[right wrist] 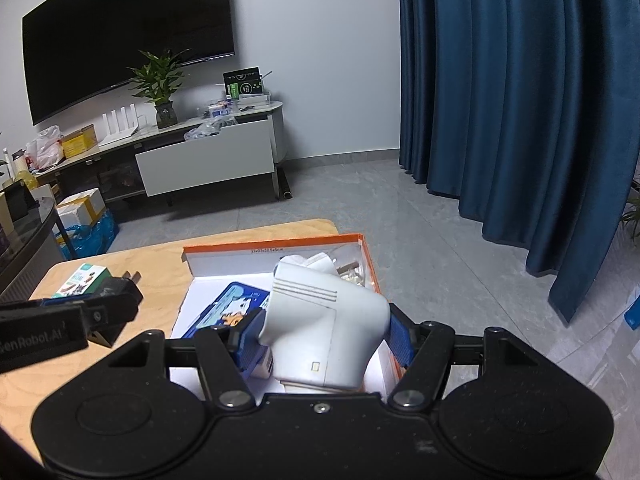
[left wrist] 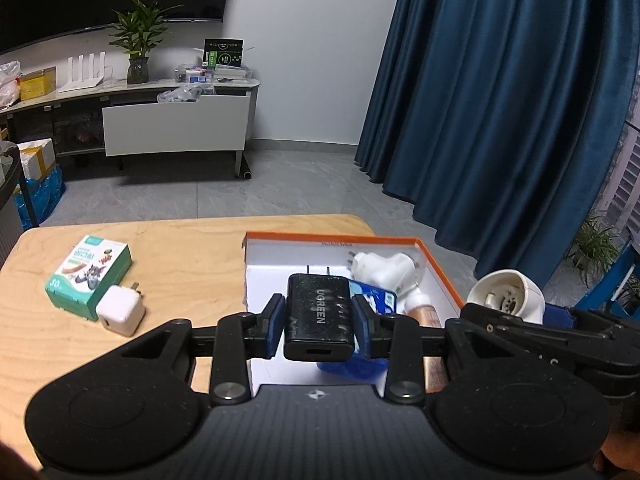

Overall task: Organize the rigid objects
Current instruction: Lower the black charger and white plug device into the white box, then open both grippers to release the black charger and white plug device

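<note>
The left gripper (left wrist: 319, 322) clamps a black UGREEN charger (left wrist: 319, 316) between its blue pads (left wrist: 275, 326), prongs pointing away, and holds it above the near-left part of the orange-rimmed box (left wrist: 440, 268) on the wooden table (left wrist: 180, 248). Over on the right, the right gripper (right wrist: 326, 336) grips a white angled device (right wrist: 328, 328), a bulky plastic body with three ribbed lines on top, its blue pads (right wrist: 250, 338) pressed against both sides, and it hangs over the same box (right wrist: 370, 264). From the left wrist view that white device (left wrist: 506, 294) shows its round open end, just right of the box rim. Down inside the box lie a white plug adapter (left wrist: 386, 270) at the far side, a blue printed pack (left wrist: 372, 298) in the middle, and a peach-coloured tube (left wrist: 426, 312) along the right wall. Out on the bare table, left of the box, a green-and-white carton (left wrist: 88, 276) sits with a small white cube charger (left wrist: 120, 310) touching its near corner, prongs up toward the carton. Beyond the table, a blue curtain (left wrist: 500, 100) hangs at right and a potted plant (left wrist: 138, 40) stands on the TV cabinet (left wrist: 172, 124).
</note>
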A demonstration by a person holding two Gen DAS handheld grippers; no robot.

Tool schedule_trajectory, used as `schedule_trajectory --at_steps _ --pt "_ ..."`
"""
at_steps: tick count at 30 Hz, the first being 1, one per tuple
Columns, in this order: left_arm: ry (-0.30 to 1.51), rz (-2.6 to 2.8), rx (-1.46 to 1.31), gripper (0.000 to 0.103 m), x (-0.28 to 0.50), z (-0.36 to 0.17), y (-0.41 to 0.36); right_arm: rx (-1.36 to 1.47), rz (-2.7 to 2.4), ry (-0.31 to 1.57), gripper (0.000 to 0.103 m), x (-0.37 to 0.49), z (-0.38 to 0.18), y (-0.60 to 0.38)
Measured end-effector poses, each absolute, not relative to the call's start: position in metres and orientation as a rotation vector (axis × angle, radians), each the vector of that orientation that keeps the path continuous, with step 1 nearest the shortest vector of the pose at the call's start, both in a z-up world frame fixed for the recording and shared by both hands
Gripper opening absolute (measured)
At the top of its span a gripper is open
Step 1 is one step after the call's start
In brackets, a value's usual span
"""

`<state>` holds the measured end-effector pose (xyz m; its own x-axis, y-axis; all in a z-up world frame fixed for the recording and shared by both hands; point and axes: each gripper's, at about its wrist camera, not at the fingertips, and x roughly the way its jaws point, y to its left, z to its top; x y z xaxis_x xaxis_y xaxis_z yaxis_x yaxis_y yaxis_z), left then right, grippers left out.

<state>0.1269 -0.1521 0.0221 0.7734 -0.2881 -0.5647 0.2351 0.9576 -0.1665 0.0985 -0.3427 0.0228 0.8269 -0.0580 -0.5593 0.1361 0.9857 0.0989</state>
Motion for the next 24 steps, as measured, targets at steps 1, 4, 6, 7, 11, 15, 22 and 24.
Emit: schedule_trajectory --at_steps 1,4,6,7,11,15,22,24 --pt "0.625 -0.282 -0.086 0.036 0.13 0.023 -0.152 0.139 -0.102 0.591 0.076 0.102 0.023 -0.343" --pt "0.63 -0.28 -0.087 0.036 0.141 0.025 -0.153 0.139 -0.102 0.599 0.076 0.111 0.023 -0.343" --pt "0.633 -0.279 -0.093 0.036 0.148 0.025 -0.152 0.137 -0.101 0.605 0.076 0.118 0.023 -0.344" --pt "0.634 -0.278 -0.093 0.036 0.151 0.025 -0.152 0.136 -0.102 0.608 0.076 0.121 0.023 -0.344" --pt "0.646 -0.277 -0.088 0.036 0.164 0.023 -0.153 0.135 -0.106 0.621 0.076 0.134 0.02 -0.347" --pt "0.665 -0.28 -0.087 0.036 0.176 0.019 -0.157 0.134 -0.113 0.64 0.076 0.147 0.015 -0.35" --pt "0.711 -0.296 -0.092 0.036 0.199 0.007 -0.164 0.139 -0.125 0.668 0.076 0.164 0.005 -0.355" --pt "0.719 -0.296 -0.088 0.036 0.204 0.004 -0.166 0.137 -0.126 0.673 0.076 0.169 0.003 -0.355"
